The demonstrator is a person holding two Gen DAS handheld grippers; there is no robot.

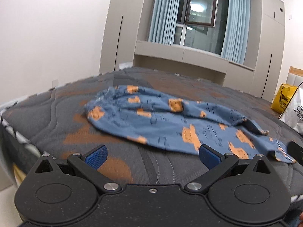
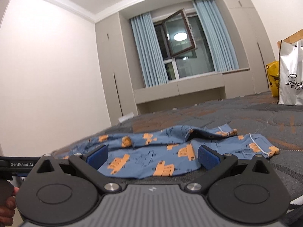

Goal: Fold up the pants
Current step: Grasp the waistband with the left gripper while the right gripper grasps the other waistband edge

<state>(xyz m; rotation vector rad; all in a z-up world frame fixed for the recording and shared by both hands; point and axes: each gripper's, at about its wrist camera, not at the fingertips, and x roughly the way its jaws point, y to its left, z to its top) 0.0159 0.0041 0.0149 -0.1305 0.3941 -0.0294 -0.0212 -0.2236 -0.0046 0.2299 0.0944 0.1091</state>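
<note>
Blue pants with orange truck prints (image 1: 166, 117) lie crumpled on the dark grey mattress (image 1: 56, 117). My left gripper (image 1: 152, 157) is open and empty, just in front of the pants' near edge. In the right wrist view the same pants (image 2: 161, 151) lie spread with the cuffs to the right. My right gripper (image 2: 152, 158) is open and empty, low over the near edge of the cloth. The left gripper's body shows at that view's left edge (image 2: 19, 165).
A white shopping bag (image 2: 290, 75) and a yellow bag (image 2: 272, 79) stand on the mattress (image 2: 265, 117) at the far right; they also show in the left wrist view, white (image 1: 295, 113) and yellow (image 1: 284, 98). Wardrobes and a window are behind the bed.
</note>
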